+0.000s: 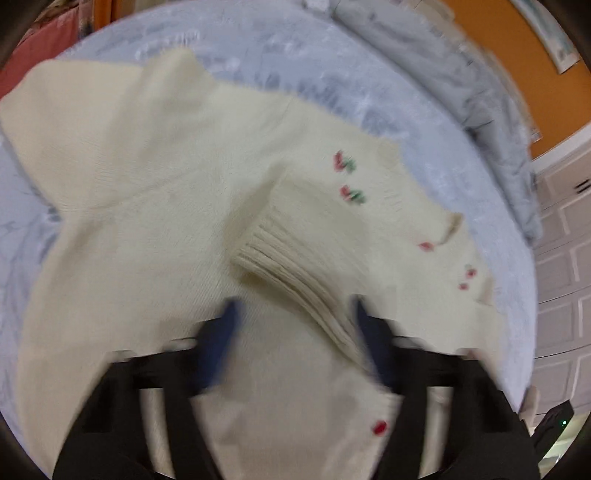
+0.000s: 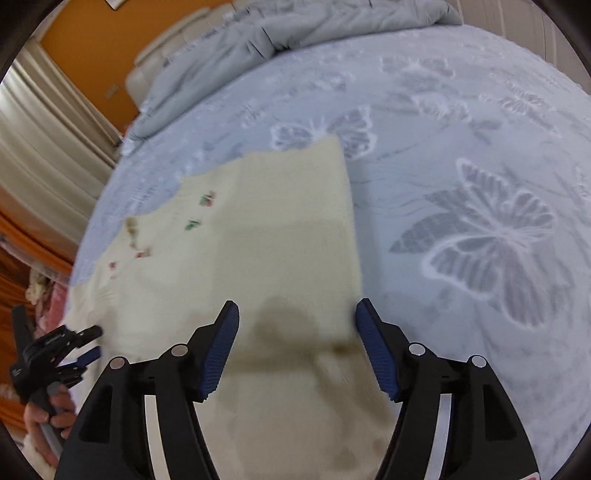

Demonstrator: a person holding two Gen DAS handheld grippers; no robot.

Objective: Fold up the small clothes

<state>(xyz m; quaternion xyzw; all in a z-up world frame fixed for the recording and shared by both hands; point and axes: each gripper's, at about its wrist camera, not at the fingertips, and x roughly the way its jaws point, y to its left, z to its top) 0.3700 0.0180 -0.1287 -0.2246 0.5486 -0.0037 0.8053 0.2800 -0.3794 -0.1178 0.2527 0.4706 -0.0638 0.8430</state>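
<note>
Looking through the left wrist cam, the cream knit cardigan with little embroidered flowers [image 1: 177,192] lies on the pale blue butterfly-print bedspread [image 1: 303,74], ribbed cuff [image 1: 295,266] folded inward, left gripper [image 1: 295,314] spread wide just above it. Right wrist cam: right gripper [image 2: 297,314] also wide, over the cardigan's right edge. Soft, floppy, light knit I'd guess, so pinch the thicker ribbing or hem.

The sweater [image 1: 155,206] is matt cream knit, its cuff [image 1: 295,266] ribbed, with small stitched red and green motifs. The bedspread [image 2: 461,166] is pale blue cloth with a woven butterfly pattern. The quilt [image 2: 258,33] is soft crumpled grey cloth. The right gripper [image 2: 297,325] is matt black plastic with ridged blue pads [image 2: 221,350] and shiny metal pins.
</note>
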